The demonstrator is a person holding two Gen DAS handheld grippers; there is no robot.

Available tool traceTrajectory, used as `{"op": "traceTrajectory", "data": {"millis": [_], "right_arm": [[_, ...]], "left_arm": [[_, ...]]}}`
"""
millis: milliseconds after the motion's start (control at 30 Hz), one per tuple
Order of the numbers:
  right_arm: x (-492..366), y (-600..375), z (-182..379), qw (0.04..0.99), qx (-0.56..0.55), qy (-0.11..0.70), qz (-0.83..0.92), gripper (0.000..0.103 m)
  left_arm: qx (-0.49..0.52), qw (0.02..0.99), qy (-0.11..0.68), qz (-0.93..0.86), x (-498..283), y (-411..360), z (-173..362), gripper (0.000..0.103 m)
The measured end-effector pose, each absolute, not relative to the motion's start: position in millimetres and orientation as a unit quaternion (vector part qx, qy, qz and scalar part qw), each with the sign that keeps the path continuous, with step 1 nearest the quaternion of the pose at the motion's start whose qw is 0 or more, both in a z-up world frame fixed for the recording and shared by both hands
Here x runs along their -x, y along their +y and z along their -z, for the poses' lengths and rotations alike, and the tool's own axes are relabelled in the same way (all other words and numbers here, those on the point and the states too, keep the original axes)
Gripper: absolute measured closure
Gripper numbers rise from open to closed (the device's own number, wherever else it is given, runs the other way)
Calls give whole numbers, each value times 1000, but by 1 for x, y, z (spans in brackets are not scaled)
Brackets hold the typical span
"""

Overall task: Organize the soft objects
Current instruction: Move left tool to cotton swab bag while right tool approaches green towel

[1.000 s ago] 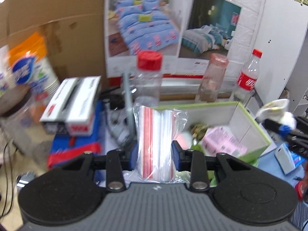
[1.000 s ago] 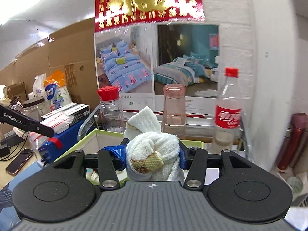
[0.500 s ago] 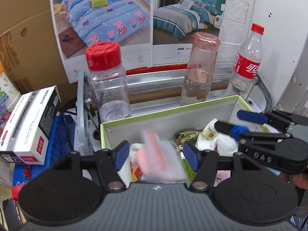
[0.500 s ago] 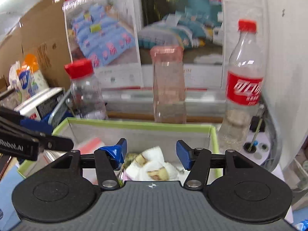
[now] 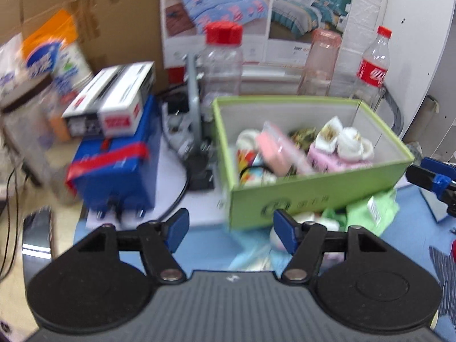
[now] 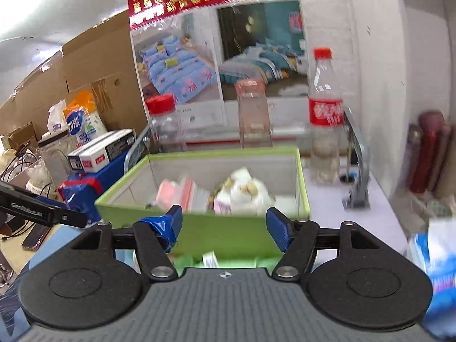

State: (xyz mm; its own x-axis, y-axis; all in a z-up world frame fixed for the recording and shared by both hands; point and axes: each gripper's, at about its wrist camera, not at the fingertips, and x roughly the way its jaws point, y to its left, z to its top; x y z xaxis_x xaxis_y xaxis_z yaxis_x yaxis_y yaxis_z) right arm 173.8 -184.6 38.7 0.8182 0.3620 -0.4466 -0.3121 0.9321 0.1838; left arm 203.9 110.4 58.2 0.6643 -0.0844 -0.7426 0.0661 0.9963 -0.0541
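A green box [image 5: 322,196] [image 6: 222,230] stands on the table and holds soft items: a red-striped plastic pouch [image 5: 278,149] [image 6: 178,192], a white rolled sock [image 5: 352,145] [image 6: 246,186] and a pink pack [image 5: 327,161]. My left gripper [image 5: 230,229] is open with nothing in it, pulled back in front of the box's left corner. Just before the box's near wall, my right gripper [image 6: 223,225] also stands open with nothing between its fingers. Green and pale soft items [image 5: 370,209] lie on the blue mat in front of the box.
Behind the box stand a red-capped jar [image 5: 223,62], a pink tumbler [image 5: 320,62] and a cola bottle [image 5: 372,62]. A blue box with white cartons [image 5: 114,148] sits to the left. A blue-white pack [image 6: 433,253] and dark red flasks [image 6: 430,151] are at right.
Both grippers opened over the box: the pouch left my left gripper and the sock left my right one, and both now lie inside. Both grippers have since drawn back from the box.
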Motion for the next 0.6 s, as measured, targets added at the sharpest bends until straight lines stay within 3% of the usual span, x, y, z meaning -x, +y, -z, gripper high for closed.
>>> {"op": "traceTrajectory", "data": {"millis": [167,400,600], "right_arm": [[-157,-195,-7,944,-73,285,-152,50],[-148,-205,4,939,-111,291,-145,50],[-153,-216,4,940,-112,292,-134,49]], "left_arm": [[38,896,442,33,-181,134,-35,36],[89,834,535,104,-217,125,1,36],[49,823,560,88,-238,98,25,35]]}}
